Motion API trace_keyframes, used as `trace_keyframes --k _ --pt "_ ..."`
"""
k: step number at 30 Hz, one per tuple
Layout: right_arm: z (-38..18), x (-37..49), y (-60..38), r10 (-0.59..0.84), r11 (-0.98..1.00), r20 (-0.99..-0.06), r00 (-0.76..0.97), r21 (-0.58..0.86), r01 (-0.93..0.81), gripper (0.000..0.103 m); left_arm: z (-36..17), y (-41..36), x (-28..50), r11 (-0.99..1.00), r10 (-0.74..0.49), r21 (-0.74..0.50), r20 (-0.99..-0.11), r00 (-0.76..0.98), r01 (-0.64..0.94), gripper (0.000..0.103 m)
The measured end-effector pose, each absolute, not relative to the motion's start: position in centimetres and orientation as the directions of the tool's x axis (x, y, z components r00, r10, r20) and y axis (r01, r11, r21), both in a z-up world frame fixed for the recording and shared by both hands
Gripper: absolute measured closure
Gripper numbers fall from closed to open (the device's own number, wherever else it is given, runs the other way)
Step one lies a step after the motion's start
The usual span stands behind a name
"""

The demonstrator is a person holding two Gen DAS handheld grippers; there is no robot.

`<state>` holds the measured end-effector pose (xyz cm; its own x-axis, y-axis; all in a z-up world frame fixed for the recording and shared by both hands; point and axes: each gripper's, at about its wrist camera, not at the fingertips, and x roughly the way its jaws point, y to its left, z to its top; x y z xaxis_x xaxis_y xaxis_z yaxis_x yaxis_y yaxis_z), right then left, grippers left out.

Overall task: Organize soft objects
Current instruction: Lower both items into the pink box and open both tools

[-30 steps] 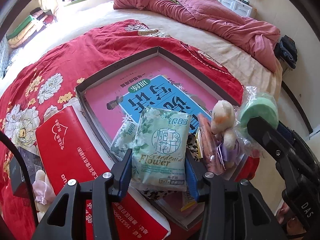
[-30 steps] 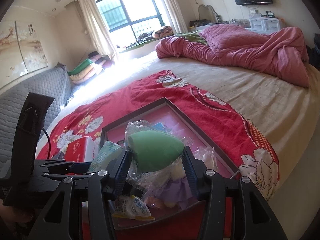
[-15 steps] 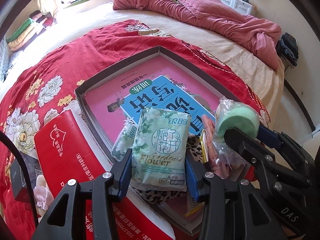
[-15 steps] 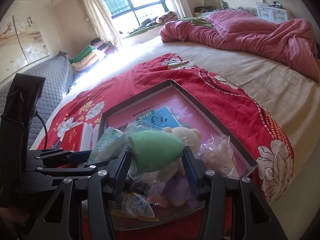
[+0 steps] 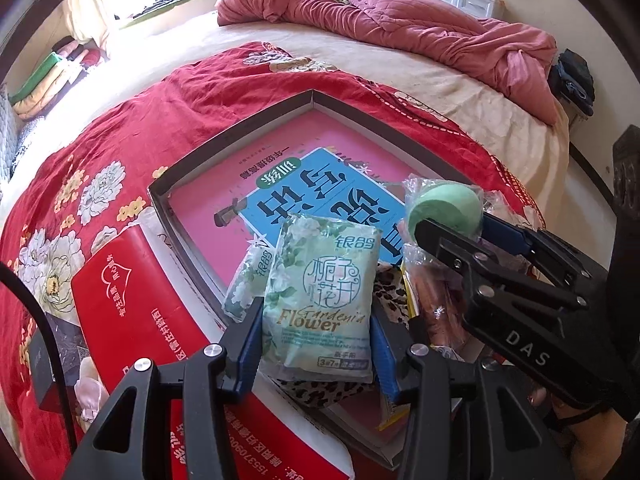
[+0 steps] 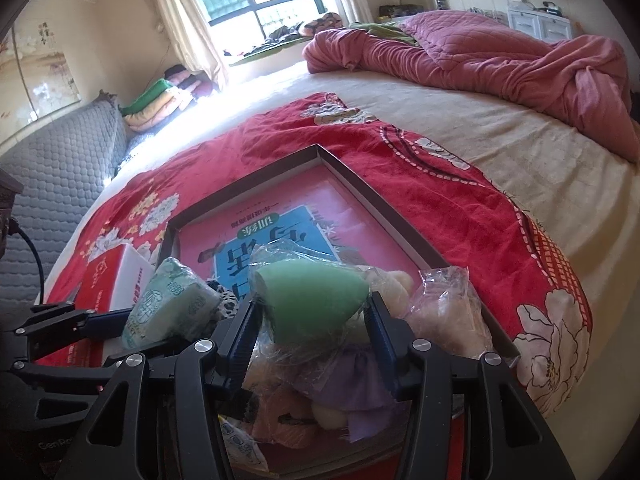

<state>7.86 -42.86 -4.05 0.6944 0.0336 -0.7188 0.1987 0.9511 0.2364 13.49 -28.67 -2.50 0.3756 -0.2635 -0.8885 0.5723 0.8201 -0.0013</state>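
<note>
My left gripper point(image 5: 316, 344) is shut on a pale green tissue pack point(image 5: 320, 300) printed "Gardenia Flower", held over the near corner of a shallow grey tray point(image 5: 224, 148). My right gripper point(image 6: 312, 320) is shut on a green sponge in clear plastic wrap point(image 6: 312, 300); it also shows in the left wrist view point(image 5: 444, 210), just right of the tissue pack. The tissue pack shows in the right wrist view point(image 6: 168, 304). A second tissue pack point(image 5: 248, 276) lies in the tray. A cream plush toy with purple cloth point(image 6: 352, 392) lies under the sponge.
The tray point(image 6: 384, 204) lies on a red floral blanket point(image 5: 120, 128) and holds a pink and blue book point(image 5: 320, 184). A red and white box point(image 5: 132, 308) lies left of it. A bagged pink item point(image 6: 452, 312) sits at the tray's right. A pink quilt point(image 5: 420, 28) lies behind.
My right gripper with the green sponge has moved left and forward over the tray, closer to the tissue pack. My left gripper holds the tissue pack in about the same place.
</note>
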Motion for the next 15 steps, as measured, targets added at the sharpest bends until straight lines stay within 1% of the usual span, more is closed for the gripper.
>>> trace_keyframes --k 6,11,15 --pt "-4.3 8.2 -44.3 0.089 0.923 -0.695 0.713 0.326 0.202 0.048 -2.5 -28.9 13.3 0.813 -0.256 0.009 -0.892 0.372 0.582 0.054" --pt "-4.2 8.5 -43.9 0.103 0.928 -0.687 0.720 0.327 0.180 0.045 -2.6 -29.2 13.0 0.808 -0.256 0.008 -0.895 0.364 0.589 0.054" --pt "-4.0 9.7 -43.8 0.102 0.934 -0.694 0.713 0.313 0.170 0.045 -2.7 -29.3 12.7 0.804 -0.255 0.011 -0.896 0.362 0.595 0.054"
